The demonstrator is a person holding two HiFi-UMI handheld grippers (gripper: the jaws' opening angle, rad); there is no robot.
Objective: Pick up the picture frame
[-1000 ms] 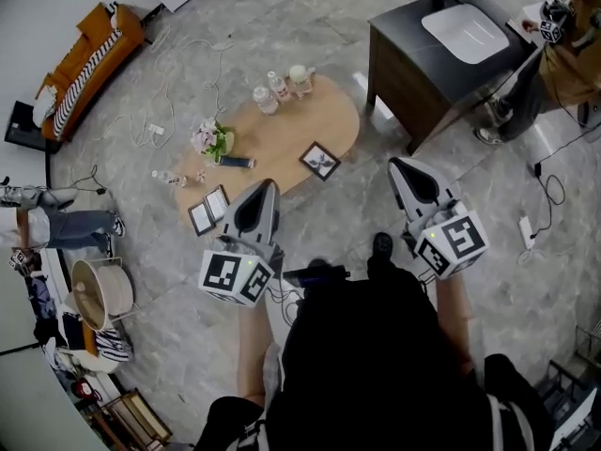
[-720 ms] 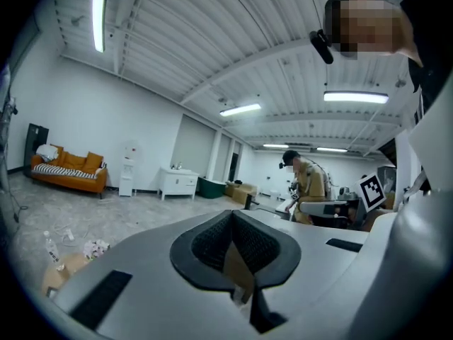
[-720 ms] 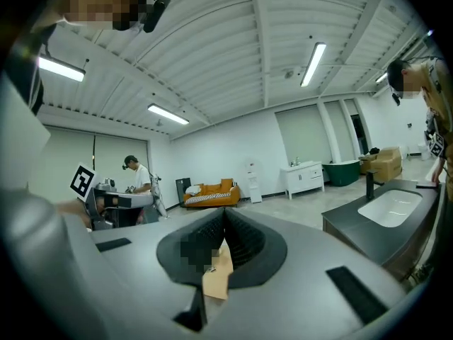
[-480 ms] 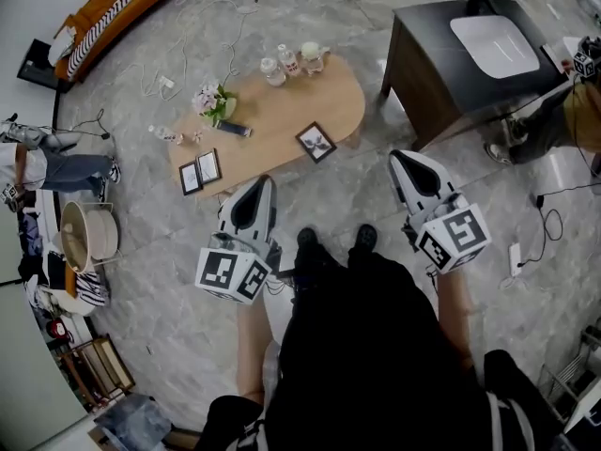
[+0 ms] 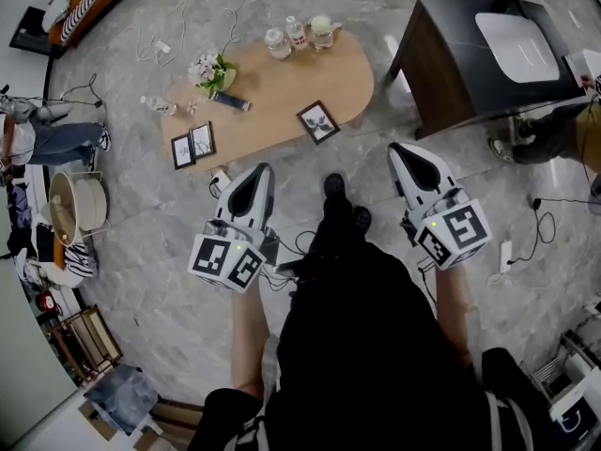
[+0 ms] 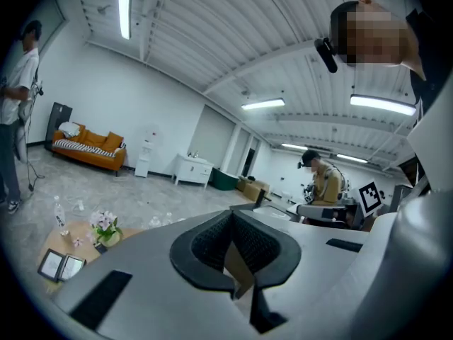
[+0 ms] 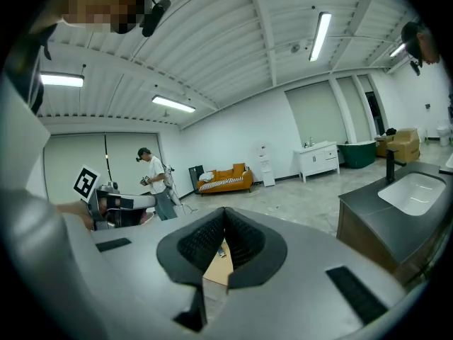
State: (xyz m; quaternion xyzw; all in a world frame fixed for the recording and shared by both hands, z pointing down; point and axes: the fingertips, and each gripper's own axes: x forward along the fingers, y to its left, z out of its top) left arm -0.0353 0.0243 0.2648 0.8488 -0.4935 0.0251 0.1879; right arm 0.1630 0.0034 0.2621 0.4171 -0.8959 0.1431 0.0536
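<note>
The left gripper (image 5: pixel 255 175) and right gripper (image 5: pixel 406 156) are hovering with jaws pressed together, gripping nothing. The picture frame (image 5: pixel 317 122) is lying on the wooden table (image 5: pixel 282 83), ahead of and between both jaw pairs, well apart from them. Jaws arriving unopened would likely be shoving it across the table, and the twin frames (image 5: pixel 192 145) ahead-left of the left jaws are inviting a mix-up.

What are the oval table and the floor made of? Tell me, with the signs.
Oval table: probably light wood or wood-look laminate, matte; even tan surface. Floor: grey marble or marble-look tile, smooth; pale veining and straight joint lines.
</note>
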